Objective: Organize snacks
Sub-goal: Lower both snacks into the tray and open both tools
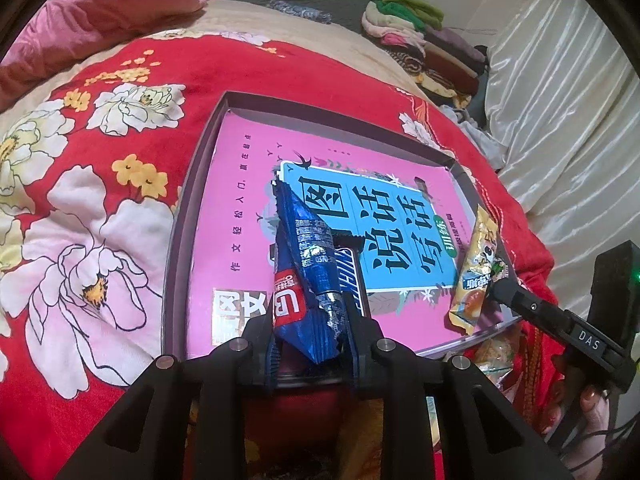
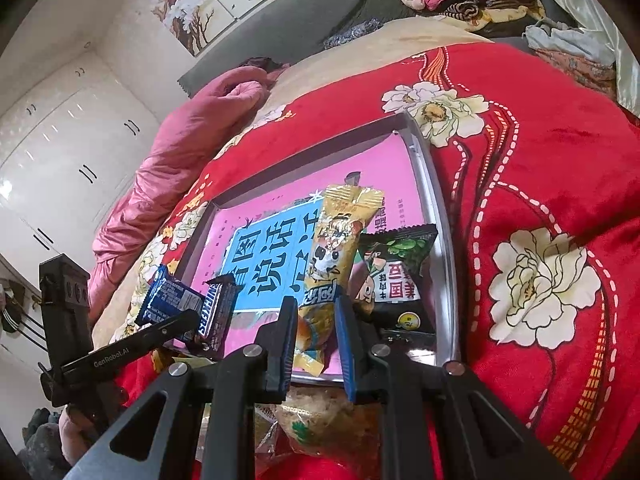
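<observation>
The blue snack packet [image 1: 306, 268] is clamped in your left gripper [image 1: 310, 332], held over the near edge of the tray [image 1: 188, 216] above a Snickers bar [image 2: 216, 312]. Your right gripper [image 2: 316, 332] pinches the yellow snack packet [image 2: 336, 252] over the tray's near right corner, beside a black snack bag [image 2: 396, 276].

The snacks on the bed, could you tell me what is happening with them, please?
A person is sorting snacks into a shallow tray on the red floral blanket. The left hand-held gripper clamps a blue snack packet above a Snickers bar. The right hand-held gripper holds a yellow snack packet over the tray, beside a black packet already inside.
</observation>
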### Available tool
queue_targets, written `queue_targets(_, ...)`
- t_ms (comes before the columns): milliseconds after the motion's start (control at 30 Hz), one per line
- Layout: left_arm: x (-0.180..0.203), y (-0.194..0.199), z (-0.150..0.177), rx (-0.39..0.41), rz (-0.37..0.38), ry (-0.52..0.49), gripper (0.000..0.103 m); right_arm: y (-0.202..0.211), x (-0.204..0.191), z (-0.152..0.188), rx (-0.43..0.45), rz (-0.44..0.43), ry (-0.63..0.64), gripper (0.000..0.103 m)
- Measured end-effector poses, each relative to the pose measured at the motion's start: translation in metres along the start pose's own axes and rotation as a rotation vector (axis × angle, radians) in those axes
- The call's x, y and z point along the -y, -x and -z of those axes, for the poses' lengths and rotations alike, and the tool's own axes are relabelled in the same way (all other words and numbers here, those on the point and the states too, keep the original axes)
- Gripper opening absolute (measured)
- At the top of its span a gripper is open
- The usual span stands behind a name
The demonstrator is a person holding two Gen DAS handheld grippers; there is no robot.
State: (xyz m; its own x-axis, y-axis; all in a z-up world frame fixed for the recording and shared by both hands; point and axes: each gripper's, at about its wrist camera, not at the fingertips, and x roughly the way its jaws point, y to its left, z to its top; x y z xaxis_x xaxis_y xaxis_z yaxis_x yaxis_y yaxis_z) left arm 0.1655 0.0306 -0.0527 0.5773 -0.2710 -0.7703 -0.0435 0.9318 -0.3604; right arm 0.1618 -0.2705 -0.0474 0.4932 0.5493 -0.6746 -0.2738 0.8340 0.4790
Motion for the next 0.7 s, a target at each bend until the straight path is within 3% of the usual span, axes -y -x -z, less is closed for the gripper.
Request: queue_targets(700, -0.009, 0.011, -0.002, 0.026, -0.04, 0.024, 0.057, 0.006, -0.003, -0.002, 0.026, 0.003, 0.022, 0.024)
